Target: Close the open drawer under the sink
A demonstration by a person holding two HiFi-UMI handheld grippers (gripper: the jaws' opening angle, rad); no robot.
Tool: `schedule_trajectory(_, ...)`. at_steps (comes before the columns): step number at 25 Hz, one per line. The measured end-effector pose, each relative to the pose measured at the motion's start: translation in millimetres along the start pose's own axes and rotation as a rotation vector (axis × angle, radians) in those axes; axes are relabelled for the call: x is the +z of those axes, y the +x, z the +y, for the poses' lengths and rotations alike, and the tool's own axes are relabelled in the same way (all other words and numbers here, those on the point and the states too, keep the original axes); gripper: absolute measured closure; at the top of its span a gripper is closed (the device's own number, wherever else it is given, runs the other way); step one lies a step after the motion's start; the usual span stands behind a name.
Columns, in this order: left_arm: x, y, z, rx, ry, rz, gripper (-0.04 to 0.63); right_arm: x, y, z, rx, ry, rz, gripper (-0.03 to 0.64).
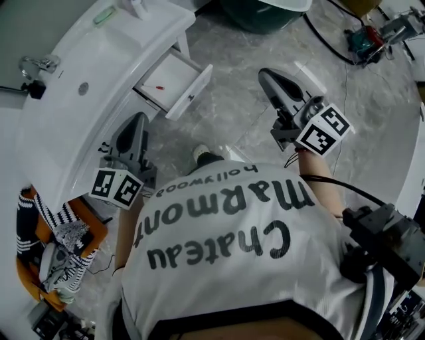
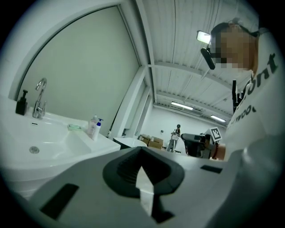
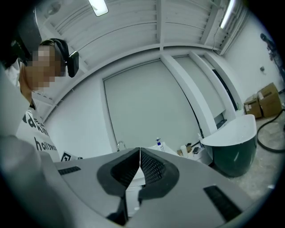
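In the head view a white drawer stands pulled out from under the white sink counter; a small red item lies inside it. My left gripper is shut and empty, held near the counter's front edge, short of the drawer. My right gripper is shut and empty too, out over the floor to the right of the drawer front. The left gripper view has the basin, the tap and bottles beyond the shut left gripper. The right gripper view looks past the shut right gripper toward the wall.
A dark green tub stands beyond the drawer, also the dark green tub in the right gripper view. Cables and tools lie on the marble floor at the far right. An orange basket with striped cloth sits at my left. My foot is near the drawer.
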State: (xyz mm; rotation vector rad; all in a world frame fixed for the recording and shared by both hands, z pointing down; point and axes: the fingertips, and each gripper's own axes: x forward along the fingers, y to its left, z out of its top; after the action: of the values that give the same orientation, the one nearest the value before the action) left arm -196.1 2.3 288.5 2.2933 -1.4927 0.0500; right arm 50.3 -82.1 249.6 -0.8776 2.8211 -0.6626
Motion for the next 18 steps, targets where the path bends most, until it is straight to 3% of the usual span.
schedule_trajectory(8,0.3,8.1,-13.5,-0.053,0.048,0.003,0.586,6.0,6.8,0.9,0.03,-0.015,-0.059,0.604)
schedule_trajectory(18,-1.4,9.9,-18.9,-0.06,0.047,-0.03,0.586,10.4,17.5,7.4,0.073,-0.031,-0.065,0.604)
